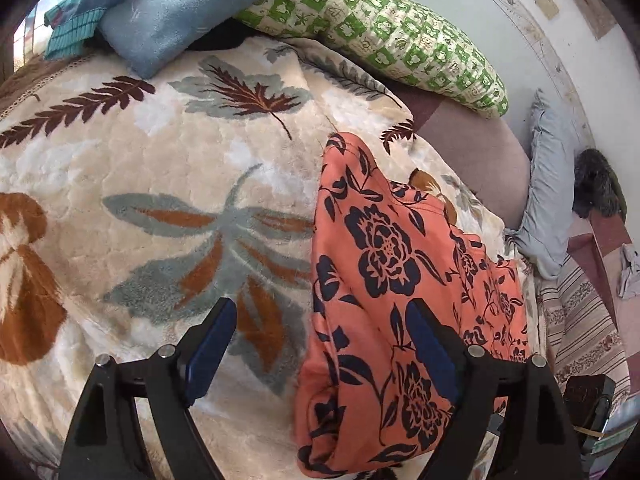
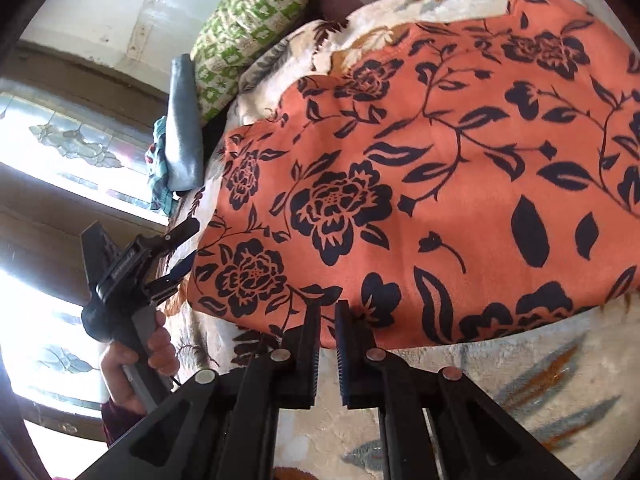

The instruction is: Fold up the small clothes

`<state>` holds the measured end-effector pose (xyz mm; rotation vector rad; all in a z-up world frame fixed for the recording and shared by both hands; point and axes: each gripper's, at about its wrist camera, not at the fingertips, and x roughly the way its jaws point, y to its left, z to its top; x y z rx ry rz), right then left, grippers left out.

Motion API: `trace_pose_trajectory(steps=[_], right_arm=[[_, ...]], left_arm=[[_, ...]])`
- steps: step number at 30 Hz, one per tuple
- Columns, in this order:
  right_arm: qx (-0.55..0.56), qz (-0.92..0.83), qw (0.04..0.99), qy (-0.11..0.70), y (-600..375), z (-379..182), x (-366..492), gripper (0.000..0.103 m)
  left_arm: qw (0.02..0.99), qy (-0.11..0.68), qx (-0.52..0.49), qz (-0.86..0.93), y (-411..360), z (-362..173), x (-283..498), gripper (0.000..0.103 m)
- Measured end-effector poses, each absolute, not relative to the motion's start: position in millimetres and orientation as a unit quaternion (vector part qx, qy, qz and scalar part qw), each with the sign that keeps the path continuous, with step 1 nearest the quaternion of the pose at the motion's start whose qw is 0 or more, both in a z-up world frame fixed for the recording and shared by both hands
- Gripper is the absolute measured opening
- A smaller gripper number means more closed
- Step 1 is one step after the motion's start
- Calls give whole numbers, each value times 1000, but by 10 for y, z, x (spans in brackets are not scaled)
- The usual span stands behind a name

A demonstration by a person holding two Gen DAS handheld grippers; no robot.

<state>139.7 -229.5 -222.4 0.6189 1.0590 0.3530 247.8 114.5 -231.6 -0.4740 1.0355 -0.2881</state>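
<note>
An orange garment with dark floral print (image 1: 384,280) lies spread on a cream blanket with leaf patterns (image 1: 140,168). My left gripper (image 1: 320,320) is open just above the garment's left edge, one finger over the blanket, the other over the cloth. It also shows in the right wrist view (image 2: 188,244), open at the garment's far edge, held by a hand. In the right wrist view the garment (image 2: 420,184) fills the frame. My right gripper (image 2: 328,316) has its jaws close together at the garment's near hem; a thin fold of cloth seems pinched between them.
A green checked pillow (image 1: 384,36) and a blue pillow (image 1: 192,8) lie at the bed's head by the wall. A grey-blue cushion (image 1: 548,188) and a dark furry thing (image 1: 596,184) sit at the right. Windows (image 2: 60,152) show behind the left gripper.
</note>
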Motion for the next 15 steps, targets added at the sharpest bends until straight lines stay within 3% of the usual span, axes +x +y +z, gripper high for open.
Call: trace_pose_trajectory(steps=[7,15], right_arm=[[329,135,822,446,-2702,-2366,1438,10],[315,150,845,406,-2872,-2094,1606,12]], left_arm=[[800,514,-241,-197,871,-2513,2543,89],[820,475,-297,-117,988,-2317,1812,89]])
